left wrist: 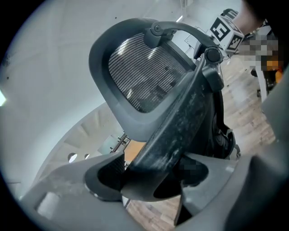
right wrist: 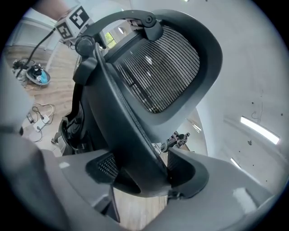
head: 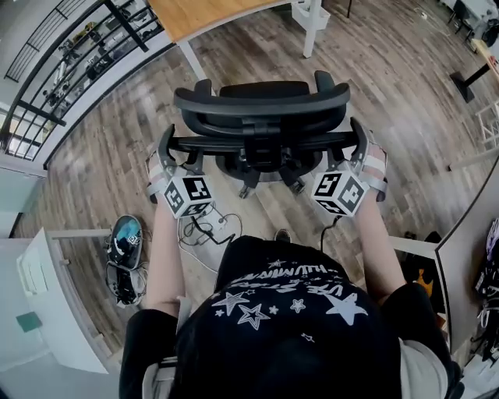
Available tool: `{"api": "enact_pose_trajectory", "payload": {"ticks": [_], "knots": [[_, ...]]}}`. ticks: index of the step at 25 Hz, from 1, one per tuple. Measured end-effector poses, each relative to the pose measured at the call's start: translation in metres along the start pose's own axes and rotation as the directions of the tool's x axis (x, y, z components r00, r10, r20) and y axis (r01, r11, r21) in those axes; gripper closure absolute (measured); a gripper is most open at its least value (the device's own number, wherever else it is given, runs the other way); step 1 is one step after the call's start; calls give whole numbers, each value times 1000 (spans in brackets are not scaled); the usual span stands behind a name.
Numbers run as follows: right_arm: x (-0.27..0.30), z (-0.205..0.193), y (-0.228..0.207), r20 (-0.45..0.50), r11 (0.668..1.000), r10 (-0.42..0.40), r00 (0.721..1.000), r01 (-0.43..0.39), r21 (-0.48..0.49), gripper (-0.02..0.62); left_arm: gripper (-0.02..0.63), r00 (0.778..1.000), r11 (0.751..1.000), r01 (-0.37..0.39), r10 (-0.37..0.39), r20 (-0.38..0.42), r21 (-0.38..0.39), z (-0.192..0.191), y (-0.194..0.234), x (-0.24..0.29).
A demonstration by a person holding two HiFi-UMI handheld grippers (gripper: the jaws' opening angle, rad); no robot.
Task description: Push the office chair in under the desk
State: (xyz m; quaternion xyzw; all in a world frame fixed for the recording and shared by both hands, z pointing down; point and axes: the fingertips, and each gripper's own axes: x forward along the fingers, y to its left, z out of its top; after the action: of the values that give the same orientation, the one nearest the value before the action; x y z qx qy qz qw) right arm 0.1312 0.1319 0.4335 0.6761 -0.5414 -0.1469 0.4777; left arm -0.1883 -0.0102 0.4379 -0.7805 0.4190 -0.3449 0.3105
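With your left tongs [left wrist: 149, 180] and right tongs [right wrist: 140, 173] clamped on either side of the back of the office chair [head: 261, 117], which stood on the floor [head: 390, 86] short of the desk [head: 195, 14], you were at the grasp step, and the next move called for an even forward push.

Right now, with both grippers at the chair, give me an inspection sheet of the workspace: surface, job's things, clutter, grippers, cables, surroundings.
Surface: wood-plank floor.
Job's things: office chair stands short of the desk, its back toward the person, not yet pushed under.
Clutter: shoes on the floor at the person's left.
Grippers: left gripper and right gripper each clamp one side of the chair's back frame.
Cables: loose cables lie on the floor behind the chair base.
Surroundings: shelf rack far left; white cabinet near left.
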Motion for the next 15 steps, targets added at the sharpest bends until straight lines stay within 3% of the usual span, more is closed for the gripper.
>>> {"api": "enact_pose_trajectory", "payload": {"ticks": [6, 15], "knots": [[14, -2, 3, -4, 1000, -17, 1000, 17, -4, 282, 270, 1000, 1000, 2, -2, -23, -4, -4, -5, 10], [92, 20, -24, -22, 999, -19, 1000, 18, -31, 285, 272, 1000, 998, 16, -16, -3, 60, 7, 23, 90]]}}
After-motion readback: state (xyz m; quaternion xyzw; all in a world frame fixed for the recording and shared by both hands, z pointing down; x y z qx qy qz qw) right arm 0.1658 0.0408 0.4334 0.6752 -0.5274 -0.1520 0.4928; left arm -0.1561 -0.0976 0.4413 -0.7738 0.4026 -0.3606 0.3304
